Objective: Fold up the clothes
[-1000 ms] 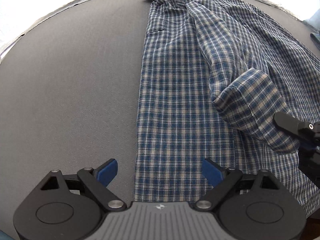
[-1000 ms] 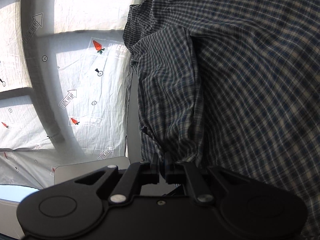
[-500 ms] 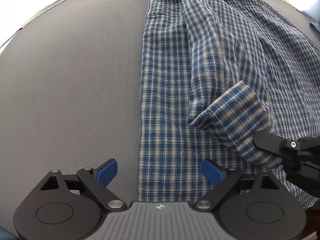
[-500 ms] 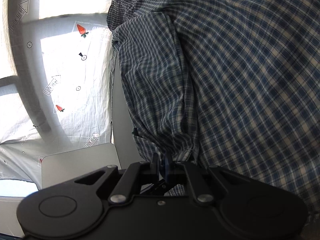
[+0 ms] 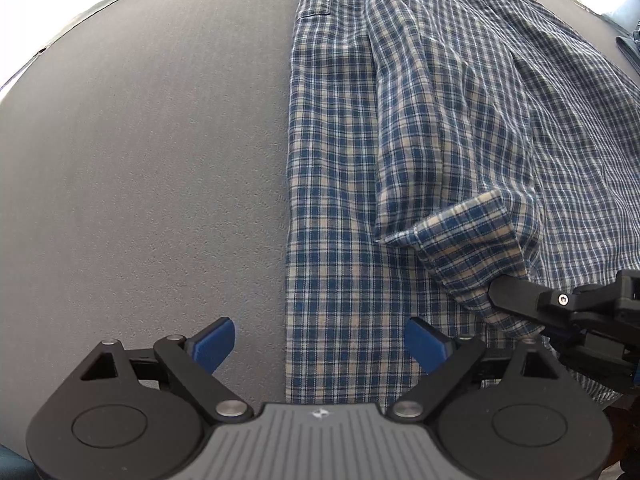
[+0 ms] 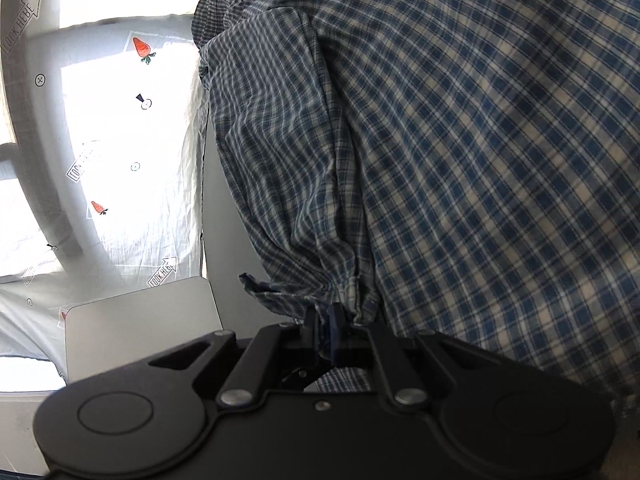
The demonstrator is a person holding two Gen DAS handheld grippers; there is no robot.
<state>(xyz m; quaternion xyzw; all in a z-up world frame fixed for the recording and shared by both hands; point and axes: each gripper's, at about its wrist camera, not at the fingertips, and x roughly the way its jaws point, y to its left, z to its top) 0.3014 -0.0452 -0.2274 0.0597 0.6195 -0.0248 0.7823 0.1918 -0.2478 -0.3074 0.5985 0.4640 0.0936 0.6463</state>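
A blue and cream plaid shirt (image 5: 332, 184) lies spread on the dark grey table (image 5: 140, 168), its left edge running straight down the middle of the left wrist view. One sleeve is drawn across the body, ending in a cuff (image 5: 468, 240). My right gripper (image 6: 326, 320) is shut on that sleeve cuff (image 6: 320, 300), pinching bunched fabric; the right gripper (image 5: 496, 292) also shows in the left wrist view, biting the cuff's lower corner. My left gripper (image 5: 320, 344) hangs open above the shirt's lower left edge, holding nothing.
A white sheet (image 6: 120, 140) printed with carrots and arrows covers the floor beyond the table. A pale grey board (image 6: 140, 344) lies at the table's corner. Bare table fills the left half of the left wrist view.
The right gripper has pulled the cuff down and leftward across the shirt body, and the sleeve now lies flatter. The left gripper has stayed open, drifting slightly along the shirt.
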